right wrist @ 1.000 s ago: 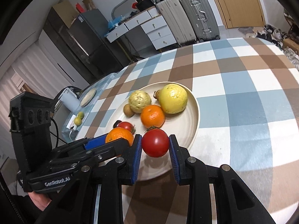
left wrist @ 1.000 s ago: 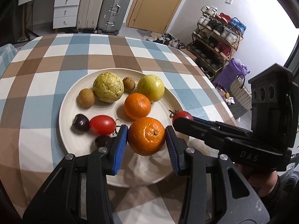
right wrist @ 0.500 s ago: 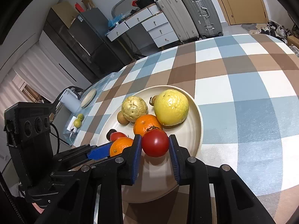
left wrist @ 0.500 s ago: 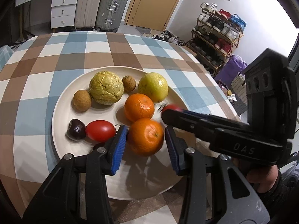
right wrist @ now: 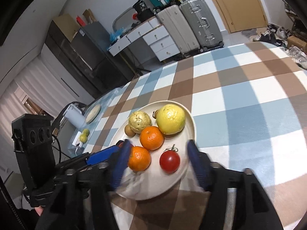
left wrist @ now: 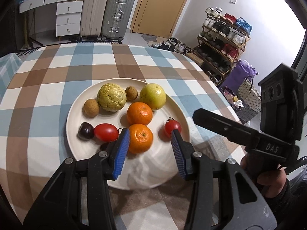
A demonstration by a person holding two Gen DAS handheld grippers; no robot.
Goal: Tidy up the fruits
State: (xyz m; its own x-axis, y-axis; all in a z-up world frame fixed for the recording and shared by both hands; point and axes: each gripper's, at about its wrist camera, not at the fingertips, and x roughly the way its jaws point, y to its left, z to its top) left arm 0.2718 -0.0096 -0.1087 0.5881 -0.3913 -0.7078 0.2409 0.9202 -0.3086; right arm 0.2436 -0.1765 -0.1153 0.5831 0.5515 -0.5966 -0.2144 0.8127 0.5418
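A cream plate (left wrist: 80, 103) on the checked table holds several fruits. My left gripper (left wrist: 150, 149) is open above the plate's near side; an orange (left wrist: 140, 138) lies on the plate beside its left finger, free of the right one. My right gripper (right wrist: 160, 162) is open too; a red tomato (right wrist: 169, 161) lies on the plate between its spread fingers, touching neither. The same tomato (left wrist: 172, 127) shows in the left wrist view. Farther back lie a second orange (left wrist: 139, 113), a yellow-green guava (left wrist: 153, 96), a wrinkled green fruit (left wrist: 111, 97), an oblong tomato (left wrist: 106, 132) and a dark cherry (left wrist: 85, 133).
The right gripper's body (left wrist: 249, 134) reaches in from the right in the left wrist view. The checked tablecloth (left wrist: 48, 72) runs out around the plate. A white kettle (right wrist: 74, 115) and small green fruits (right wrist: 84, 136) stand beyond the table's left edge. Suitcases and drawers are behind.
Both grippers have opened. The orange and the red tomato, held half a second ago, now rest on the plate. Both grippers have pulled back a little.
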